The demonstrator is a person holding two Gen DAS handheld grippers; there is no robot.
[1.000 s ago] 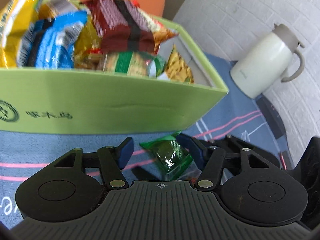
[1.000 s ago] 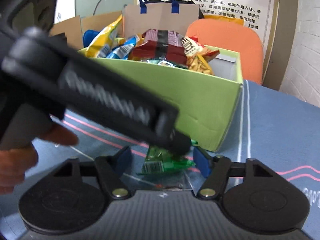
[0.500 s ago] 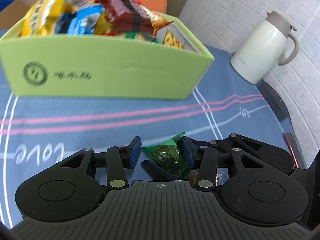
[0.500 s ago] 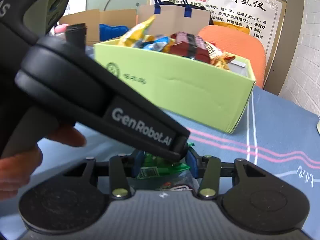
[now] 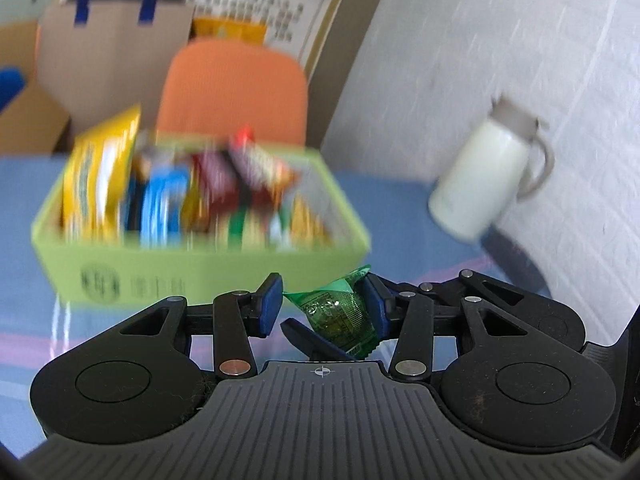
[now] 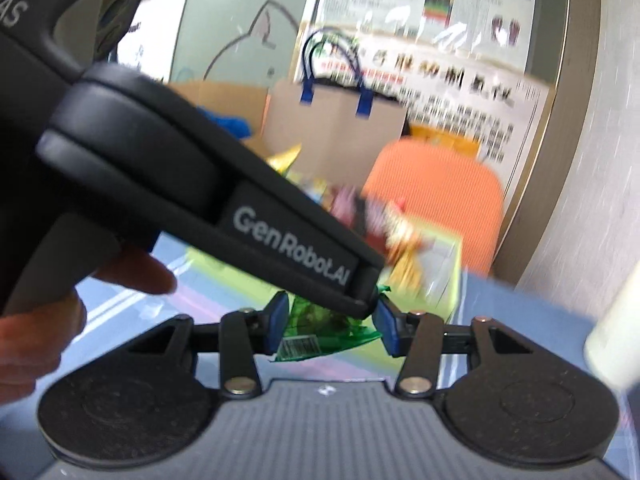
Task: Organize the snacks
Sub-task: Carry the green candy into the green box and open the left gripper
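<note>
A small green snack packet (image 5: 340,312) sits between the fingers of my left gripper (image 5: 322,300), lifted above the blue tablecloth. The same packet (image 6: 320,332) also lies between the fingers of my right gripper (image 6: 332,320), with the left gripper's black body (image 6: 224,208) crossing right over it. Both grippers are closed onto the packet from crossing directions. The green snack box (image 5: 200,268), full of several bright packets, stands behind on the cloth; in the right wrist view the green box (image 6: 440,272) is partly hidden.
A white thermos jug (image 5: 484,184) stands at the right by the brick wall. An orange chair (image 5: 236,88) and a brown paper bag (image 5: 112,52) are behind the table. A hand (image 6: 60,312) holds the left gripper.
Both grippers rose with the green packet, off the cloth and back from the box. The views tilted upward and now show more of the wall and chair. Motion blur is strong.
</note>
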